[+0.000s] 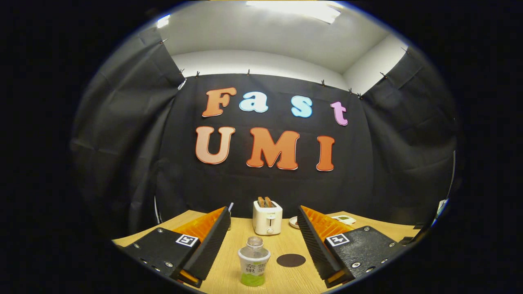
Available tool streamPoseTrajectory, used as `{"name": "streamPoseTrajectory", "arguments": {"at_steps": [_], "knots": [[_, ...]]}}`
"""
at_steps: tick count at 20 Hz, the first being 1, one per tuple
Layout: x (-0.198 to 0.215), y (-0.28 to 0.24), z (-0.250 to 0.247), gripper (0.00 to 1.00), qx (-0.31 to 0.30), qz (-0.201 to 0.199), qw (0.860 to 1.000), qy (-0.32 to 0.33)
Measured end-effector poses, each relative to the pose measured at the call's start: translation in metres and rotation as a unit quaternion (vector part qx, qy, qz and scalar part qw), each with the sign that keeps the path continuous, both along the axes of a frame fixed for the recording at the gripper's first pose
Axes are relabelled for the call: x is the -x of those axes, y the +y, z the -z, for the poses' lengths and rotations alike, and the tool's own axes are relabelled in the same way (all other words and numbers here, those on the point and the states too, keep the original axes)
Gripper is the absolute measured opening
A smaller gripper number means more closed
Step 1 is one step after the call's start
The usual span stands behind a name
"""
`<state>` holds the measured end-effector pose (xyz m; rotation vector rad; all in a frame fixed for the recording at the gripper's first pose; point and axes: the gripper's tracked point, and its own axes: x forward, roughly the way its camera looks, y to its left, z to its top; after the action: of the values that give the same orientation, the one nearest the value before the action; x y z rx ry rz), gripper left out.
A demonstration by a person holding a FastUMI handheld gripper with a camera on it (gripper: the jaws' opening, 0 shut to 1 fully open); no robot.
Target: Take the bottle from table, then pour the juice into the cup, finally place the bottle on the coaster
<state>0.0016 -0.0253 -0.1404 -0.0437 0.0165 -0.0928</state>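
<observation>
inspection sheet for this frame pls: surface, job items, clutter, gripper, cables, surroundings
Surface: wooden table, bare between the things on it.
Job's things: bottle upright, uncapped, between the fingers, untouched; dark round coaster beside it; cup not identified.
Clutter: toaster with toast beyond the bottle; small dish and a white device behind the fingers.
Grippers: gripper open, fingers wide on either side of the bottle.
Cables: nothing seen.
Surroundings: black cloth wall, white ceiling, ceiling light.
</observation>
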Motion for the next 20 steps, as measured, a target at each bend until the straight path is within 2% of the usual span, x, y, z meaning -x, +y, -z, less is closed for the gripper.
{"name": "streamPoseTrajectory", "arguments": {"at_steps": [3,6,11,20], "knots": [[-0.005,0.007,0.030,0.98,-0.013,-0.022,1.000,-0.001],[-0.012,0.004,0.067,0.98,-0.014,-0.023,0.999,0.021],[-0.019,0.004,0.120,0.98,0.000,-0.030,0.996,0.085],[-0.011,0.011,0.197,0.98,-0.027,-0.026,0.981,0.192]]}}
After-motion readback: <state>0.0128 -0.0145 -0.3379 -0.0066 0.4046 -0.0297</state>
